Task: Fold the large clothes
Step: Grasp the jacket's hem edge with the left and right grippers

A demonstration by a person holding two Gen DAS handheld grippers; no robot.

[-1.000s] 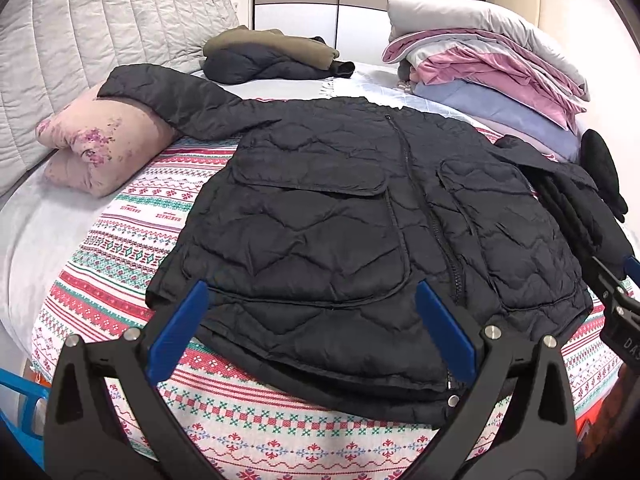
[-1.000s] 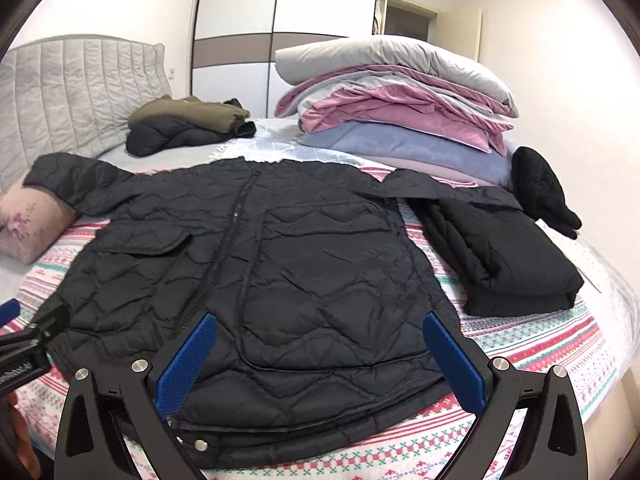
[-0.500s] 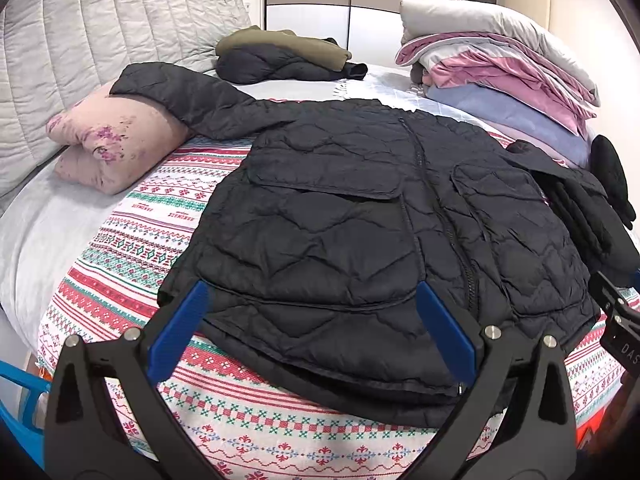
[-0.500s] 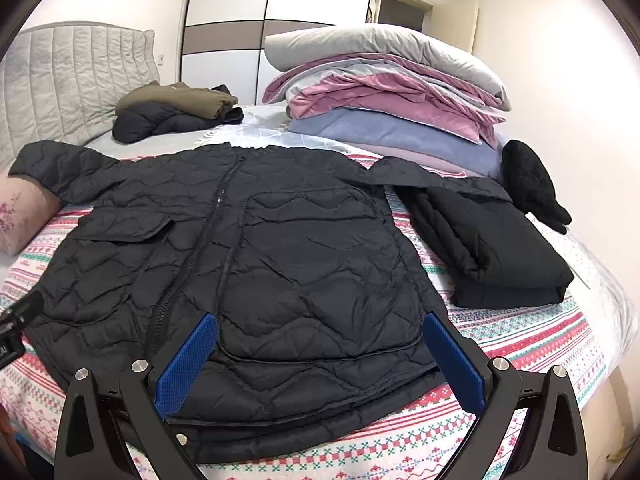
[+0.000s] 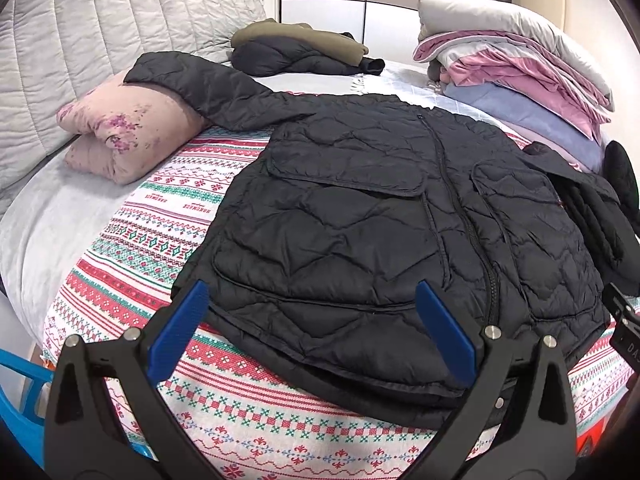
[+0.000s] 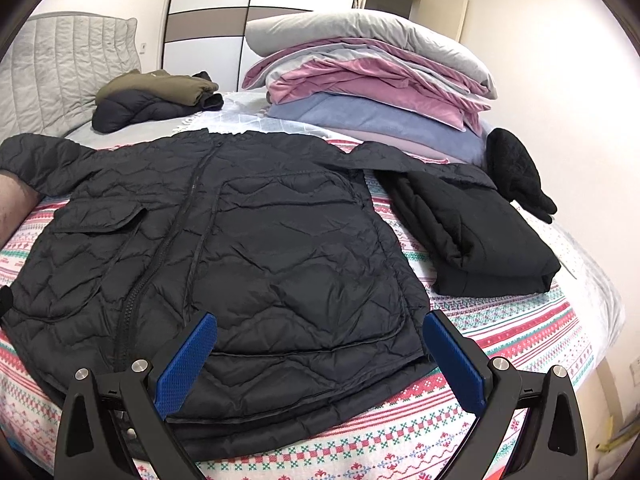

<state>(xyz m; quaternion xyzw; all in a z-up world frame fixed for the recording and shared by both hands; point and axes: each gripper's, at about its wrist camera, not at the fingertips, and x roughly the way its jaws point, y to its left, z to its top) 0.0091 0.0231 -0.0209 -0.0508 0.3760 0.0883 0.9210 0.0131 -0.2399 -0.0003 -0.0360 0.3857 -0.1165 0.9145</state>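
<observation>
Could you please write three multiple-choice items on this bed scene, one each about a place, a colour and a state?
1. Where does the end of the black quilted jacket's outstretched sleeve rest?
A. on the pink pillow
B. on the stacked bedding
C. over the bed's edge

2. What colour is the garment on top of the small pile near the headboard?
A. red
B. olive
C. white

3. How do both grippers stand?
A. shut on the jacket's hem
B. shut on nothing
C. open

Key: 1 A, the sleeve lies across the pink pillow. 2 B, an olive garment tops that pile. 3 C, the left gripper and the right gripper both show blue pads spread wide with nothing between them.
</observation>
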